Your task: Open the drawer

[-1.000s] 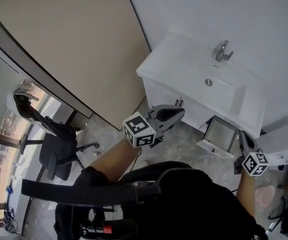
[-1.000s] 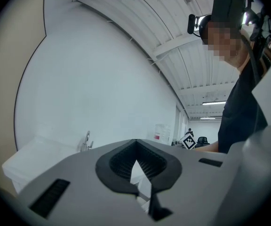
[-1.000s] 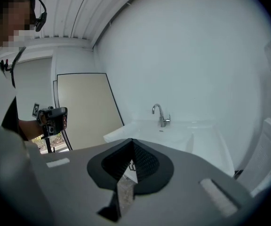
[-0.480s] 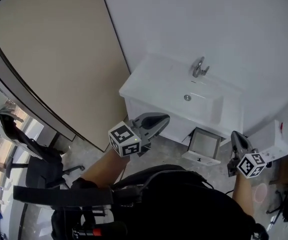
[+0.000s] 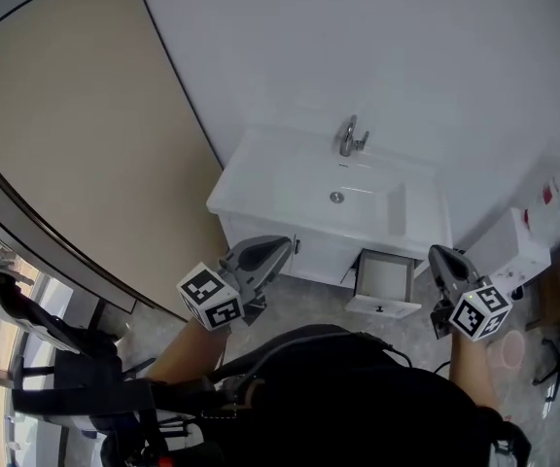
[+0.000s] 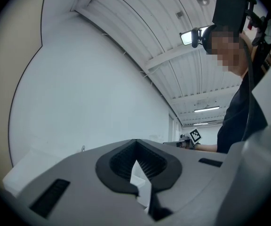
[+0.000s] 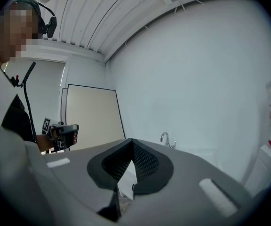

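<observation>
The drawer (image 5: 385, 282) is sitting pulled out of the sink cabinet (image 5: 304, 253), just beside the right hand-held gripper (image 5: 439, 255), so the opening is looking done. That one and the left hand-held gripper (image 5: 278, 245) are hovering with jaws pressed together, gripping nothing.

Mottled grey floor (image 5: 324, 302) across the lower frame, white vanity (image 5: 314, 256) standing on it at centre, its worktop (image 5: 261, 188) carrying a basin (image 5: 358, 197) and chrome faucet (image 5: 350, 136), black office chair (image 5: 27, 319) lower left, white box (image 5: 513, 251) and pink tub (image 5: 507, 350) near the right edge
</observation>
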Motion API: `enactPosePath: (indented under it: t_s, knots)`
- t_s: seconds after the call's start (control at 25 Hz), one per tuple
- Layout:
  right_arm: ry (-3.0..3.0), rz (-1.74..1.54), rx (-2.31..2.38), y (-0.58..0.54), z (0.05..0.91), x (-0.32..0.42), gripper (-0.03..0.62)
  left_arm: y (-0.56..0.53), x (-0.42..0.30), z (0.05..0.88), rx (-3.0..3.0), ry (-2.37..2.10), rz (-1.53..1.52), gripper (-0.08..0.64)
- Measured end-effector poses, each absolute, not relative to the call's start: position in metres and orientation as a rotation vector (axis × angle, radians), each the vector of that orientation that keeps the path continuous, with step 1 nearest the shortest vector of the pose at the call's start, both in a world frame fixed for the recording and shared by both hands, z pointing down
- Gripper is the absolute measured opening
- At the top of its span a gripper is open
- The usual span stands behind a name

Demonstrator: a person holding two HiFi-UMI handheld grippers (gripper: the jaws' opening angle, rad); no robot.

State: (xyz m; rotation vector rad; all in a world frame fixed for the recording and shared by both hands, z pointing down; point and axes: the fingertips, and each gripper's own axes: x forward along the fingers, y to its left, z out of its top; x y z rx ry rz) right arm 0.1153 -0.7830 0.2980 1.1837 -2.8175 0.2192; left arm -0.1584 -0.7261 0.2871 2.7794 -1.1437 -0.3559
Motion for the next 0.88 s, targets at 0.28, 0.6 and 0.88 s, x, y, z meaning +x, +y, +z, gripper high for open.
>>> enactPosePath:
  t_s: [0.28,0.6,0.88]
  knots:
    - [-2.815,0.237,1.168,-0.783,0.309,0.109,0.0,-0.718,-0.164,0.294,2.75,-1.161,-0.349,-0.006]
    - [-2.827,0.216,1.137,-0.784,0.312,0.101,0.0,-0.717,-0.163,0.291,2.752,-1.174,-0.35,-0.006]
    - [-2.826,0.218,1.147,-0.788,0.311,0.108,0.0,-0.721,-0.162,0.289,2.751,-1.181,-0.341,-0.006]
